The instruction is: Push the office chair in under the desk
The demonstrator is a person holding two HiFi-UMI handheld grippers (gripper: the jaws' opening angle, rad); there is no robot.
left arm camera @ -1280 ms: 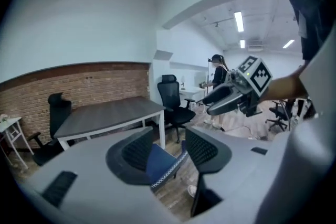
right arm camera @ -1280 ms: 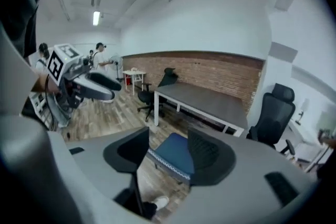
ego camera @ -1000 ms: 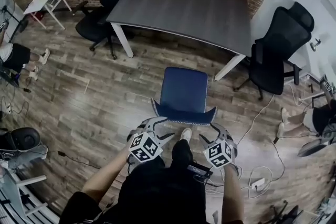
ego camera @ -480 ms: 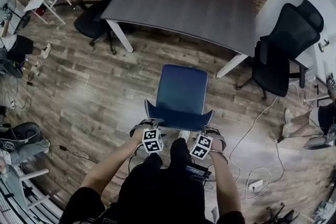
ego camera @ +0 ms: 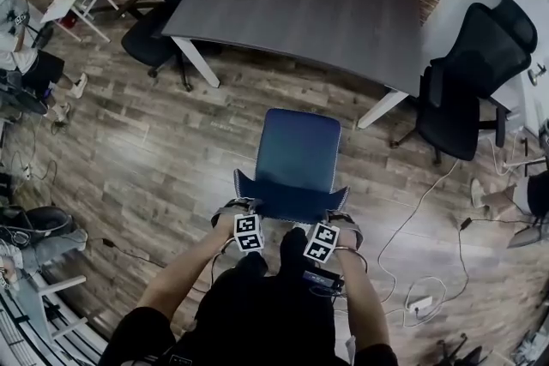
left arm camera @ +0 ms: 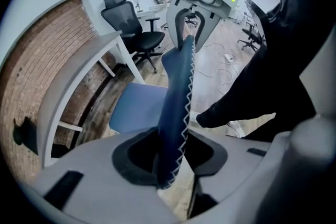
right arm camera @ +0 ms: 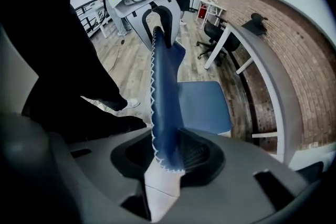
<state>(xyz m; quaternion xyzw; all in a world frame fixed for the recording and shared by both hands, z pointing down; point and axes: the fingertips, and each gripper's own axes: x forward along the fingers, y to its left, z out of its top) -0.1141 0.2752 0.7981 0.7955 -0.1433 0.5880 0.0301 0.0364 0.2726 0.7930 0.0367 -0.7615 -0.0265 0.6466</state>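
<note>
The left gripper (ego camera: pixel 238 206) and right gripper (ego camera: pixel 341 219) had just closed, pinching the top corners of the backrest (ego camera: pixel 292 200). Paired so, they could likely push the chair (ego camera: pixel 298 146) squarely under the desk (ego camera: pixel 300 4).

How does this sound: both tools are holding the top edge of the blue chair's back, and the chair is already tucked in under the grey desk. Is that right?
Not quite. The head view shows the blue chair standing on open floor short of the grey desk, not tucked under it. The rest holds: the left tool and the right tool, whose jaws have just been closing, grip the top edge of its back.
</note>
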